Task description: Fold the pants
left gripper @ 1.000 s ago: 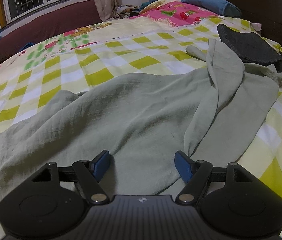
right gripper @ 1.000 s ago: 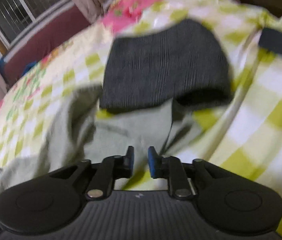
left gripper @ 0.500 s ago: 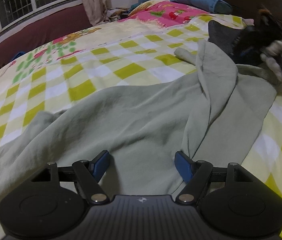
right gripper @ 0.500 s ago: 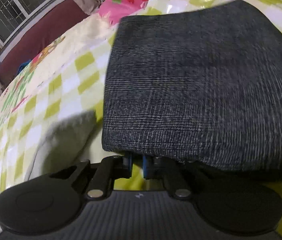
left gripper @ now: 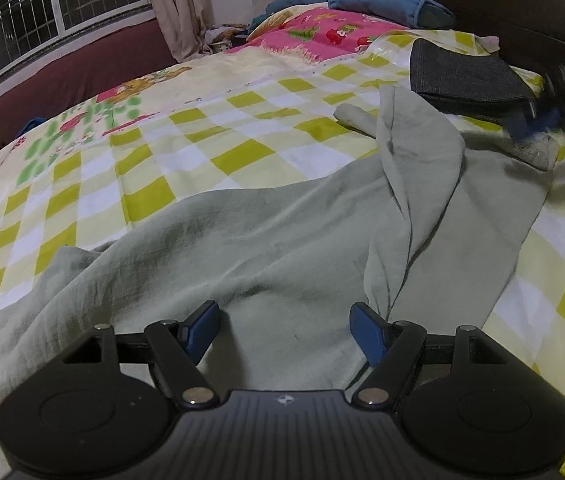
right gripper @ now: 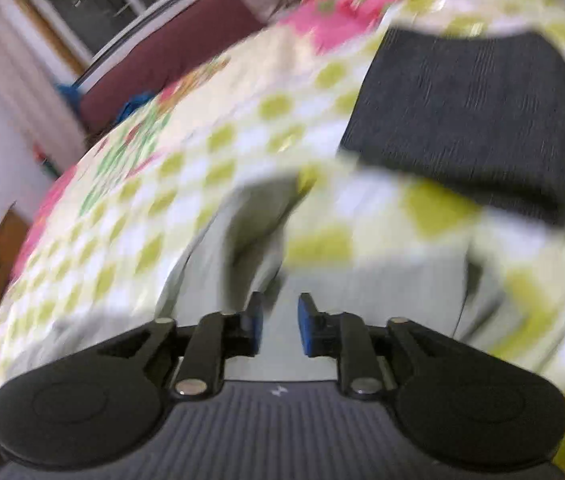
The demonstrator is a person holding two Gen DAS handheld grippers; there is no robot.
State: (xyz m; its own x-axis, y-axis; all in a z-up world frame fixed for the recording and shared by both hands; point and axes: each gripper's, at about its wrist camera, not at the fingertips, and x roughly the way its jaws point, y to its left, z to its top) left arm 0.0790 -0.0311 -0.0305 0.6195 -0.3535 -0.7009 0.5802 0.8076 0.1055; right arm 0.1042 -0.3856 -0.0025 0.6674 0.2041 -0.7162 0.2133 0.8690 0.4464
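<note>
We see the pale green pants [left gripper: 290, 240] spread crumpled over the checked bedsheet [left gripper: 162, 152], one leg twisted into a ridge running up toward the folded dark grey garment [left gripper: 462, 76] near the headboard. We use that dark garment as our landmark. The pants start just below it and stretch away from it toward both cameras.

Handling, our judgement: thin, light, floppy cloth, not fragile and not slippery. It will sag and drag, and wrinkles will carry into any fold. A pinch at a hem or waistband corner is best, catching all layers. A mid-panel pinch would only tent the cloth.

Left gripper [left gripper: 284, 330]: fingers wide apart, nothing between the pads, hovering over the broad middle of the pants, well away from the dark garment. The twisted leg ridge begins just to the right of its right finger.

Right gripper [right gripper: 279, 326]: a narrow gap between the pads, jaws have just been opening, and we see no cloth pinched there. The view is motion-blurred, so detail is poor. Green cloth lies directly under and ahead of its tips. The dark garment [right gripper: 474, 120] sits beyond, apart from the fingers. In the left view the right gripper [left gripper: 534, 124] shows as a blur at the pants end nearest the dark garment; whether it touches, we cannot tell.
</note>
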